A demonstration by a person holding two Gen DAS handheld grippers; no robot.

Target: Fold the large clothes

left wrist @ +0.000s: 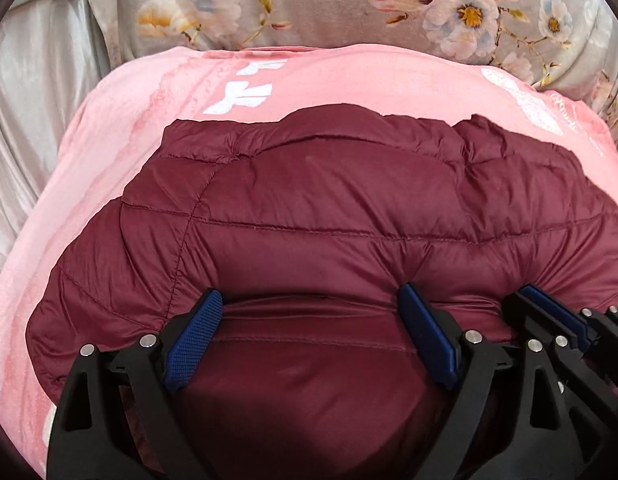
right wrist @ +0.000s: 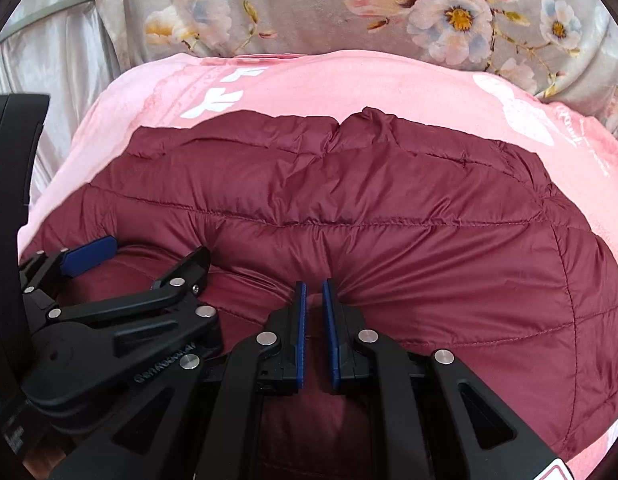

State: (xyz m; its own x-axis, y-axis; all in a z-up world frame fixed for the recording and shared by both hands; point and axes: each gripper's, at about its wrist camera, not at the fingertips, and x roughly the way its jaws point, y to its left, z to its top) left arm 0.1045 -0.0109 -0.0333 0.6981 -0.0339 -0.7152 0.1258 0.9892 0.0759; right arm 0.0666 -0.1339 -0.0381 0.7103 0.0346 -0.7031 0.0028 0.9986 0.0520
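Observation:
A maroon quilted puffer jacket (left wrist: 329,200) (right wrist: 389,200) lies on a pink blanket (left wrist: 349,76) (right wrist: 349,80). Its near part is doubled over in a puffy fold. My left gripper (left wrist: 309,294) (right wrist: 149,256) stands wide open at the near edge of that fold, with the bulging jacket between its blue pads (left wrist: 197,332). Close on its right, my right gripper (right wrist: 314,284) (left wrist: 523,296) is nearly closed, with only a narrow gap between its pads. The jacket's fabric puckers in radiating creases at its tips, pinched there.
A grey floral sheet (left wrist: 309,0) (right wrist: 309,8) covers the bed behind the pink blanket. Silvery satin cloth (left wrist: 29,100) hangs at the left. The blanket carries white printed shapes (left wrist: 245,96) beyond the jacket's far edge.

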